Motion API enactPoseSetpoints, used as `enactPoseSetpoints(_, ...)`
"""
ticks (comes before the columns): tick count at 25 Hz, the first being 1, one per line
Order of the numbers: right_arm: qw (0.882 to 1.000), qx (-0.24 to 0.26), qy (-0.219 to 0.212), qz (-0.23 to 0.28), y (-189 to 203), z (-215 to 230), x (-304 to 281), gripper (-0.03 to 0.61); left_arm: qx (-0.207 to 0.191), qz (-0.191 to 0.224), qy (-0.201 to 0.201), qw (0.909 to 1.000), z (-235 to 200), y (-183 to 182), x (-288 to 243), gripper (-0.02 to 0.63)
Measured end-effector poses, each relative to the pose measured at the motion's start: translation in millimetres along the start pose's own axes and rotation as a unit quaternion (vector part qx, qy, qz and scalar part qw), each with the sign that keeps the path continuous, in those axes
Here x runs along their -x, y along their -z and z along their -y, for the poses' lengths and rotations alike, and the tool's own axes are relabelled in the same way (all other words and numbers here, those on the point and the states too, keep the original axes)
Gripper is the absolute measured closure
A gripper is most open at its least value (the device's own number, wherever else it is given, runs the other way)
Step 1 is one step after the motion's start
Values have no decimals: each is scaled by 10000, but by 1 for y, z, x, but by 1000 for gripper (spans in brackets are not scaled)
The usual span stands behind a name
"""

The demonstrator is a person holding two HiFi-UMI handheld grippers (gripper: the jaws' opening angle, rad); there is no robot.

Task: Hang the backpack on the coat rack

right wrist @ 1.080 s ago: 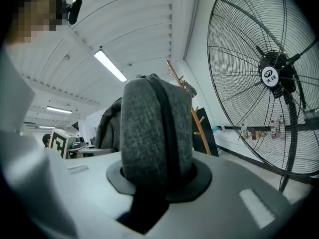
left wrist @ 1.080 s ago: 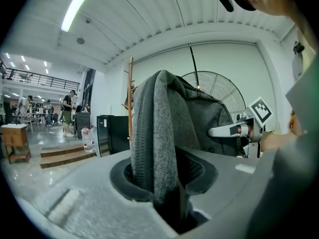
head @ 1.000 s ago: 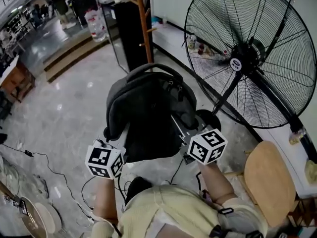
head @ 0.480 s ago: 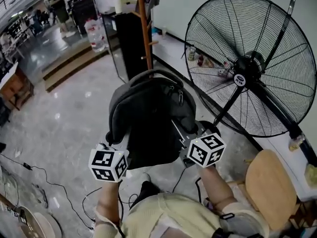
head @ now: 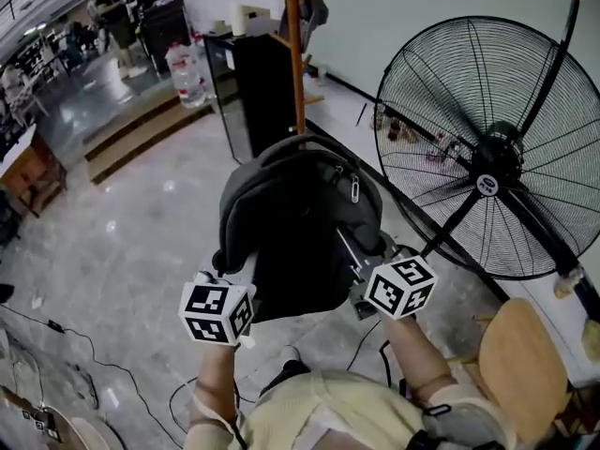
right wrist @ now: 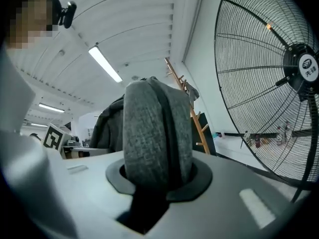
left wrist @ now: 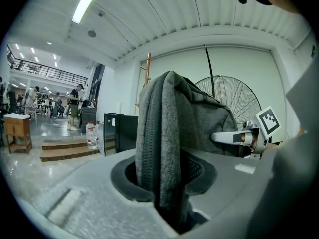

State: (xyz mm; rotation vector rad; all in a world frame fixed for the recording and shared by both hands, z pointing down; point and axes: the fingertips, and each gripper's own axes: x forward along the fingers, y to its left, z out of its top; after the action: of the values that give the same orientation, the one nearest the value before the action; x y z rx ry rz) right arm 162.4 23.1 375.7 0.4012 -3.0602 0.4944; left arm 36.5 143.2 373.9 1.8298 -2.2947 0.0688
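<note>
A dark grey backpack (head: 300, 223) hangs in the air between both grippers, its top handle toward the wooden coat rack (head: 296, 54). My left gripper (head: 239, 275) is shut on one grey padded shoulder strap (left wrist: 162, 133), which fills the gap between its jaws. My right gripper (head: 361, 262) is shut on the other padded strap (right wrist: 157, 128). The rack's pole stands just beyond the bag, seen as the coat rack (left wrist: 147, 73) in the left gripper view and the coat rack (right wrist: 197, 123) in the right gripper view. The fingertips are hidden by fabric.
A large black floor fan (head: 497, 157) stands close on the right. A black cabinet (head: 258, 92) sits behind the rack, with a water bottle (head: 187, 73) and wooden steps (head: 131, 129) to its left. A wooden chair (head: 520, 364) is at the lower right; cables (head: 56, 326) lie on the floor.
Both grippers have carried the backpack forward toward the coat rack, which now stands closer and straight ahead of the bag. The grips on the straps look the same.
</note>
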Motion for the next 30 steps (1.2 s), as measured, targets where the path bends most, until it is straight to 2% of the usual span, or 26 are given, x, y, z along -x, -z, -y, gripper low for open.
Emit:
enactPoseSetpoints(8, 9997, -101, 204, -64, -5, -2, -72, 466, 65, -143, 254, 9996, -66, -13, -33, 500)
enactPoseSetpoints(13, 9995, -51, 309, -1, -15, 4, -100, 466, 71, -129, 602, 9981, -91, -24, -55, 500)
enactPoseSetpoints(20, 9987, 4, 510, 94, -38, 27, -136, 466, 5, -97, 814, 9966, -110, -46, -100, 500)
enactPoseSetpoints(30, 9973, -110, 576, 449, -91, 68, -197, 466, -479, -18, 797, 9957, -136, -107, -170, 500)
